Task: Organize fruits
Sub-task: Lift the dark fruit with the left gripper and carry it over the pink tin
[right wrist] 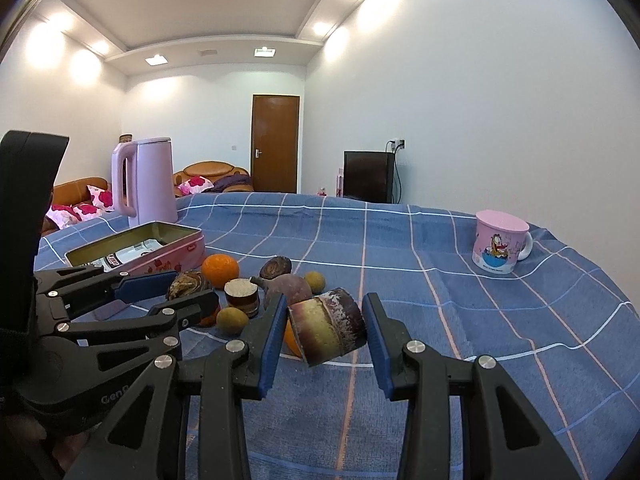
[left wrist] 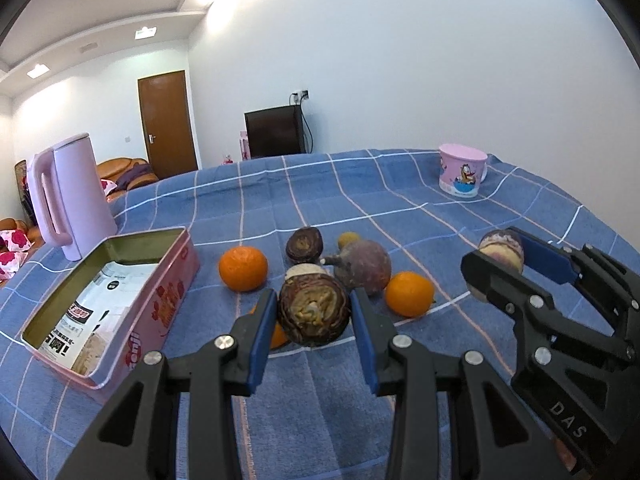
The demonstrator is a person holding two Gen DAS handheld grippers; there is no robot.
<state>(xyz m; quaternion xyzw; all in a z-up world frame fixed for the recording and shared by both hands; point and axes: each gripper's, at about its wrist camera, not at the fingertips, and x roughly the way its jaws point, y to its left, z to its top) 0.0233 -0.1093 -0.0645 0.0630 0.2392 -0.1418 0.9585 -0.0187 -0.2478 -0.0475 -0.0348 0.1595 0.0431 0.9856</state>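
My left gripper is shut on a round brown cane chunk, held just above the blue checked cloth. To its right, my right gripper is shut on a second cut chunk. That chunk is yellow-brown and lies tilted between the right gripper's blue pads. Behind both lies a loose cluster: two oranges, a purple round fruit, a dark chunk and a small yellow fruit. A third orange is half hidden behind my left finger.
An open pink tin with printed paper inside sits at the left of the fruit. A tall pink kettle stands behind it. A lidded pink cartoon mug stands far right, near the table's back edge.
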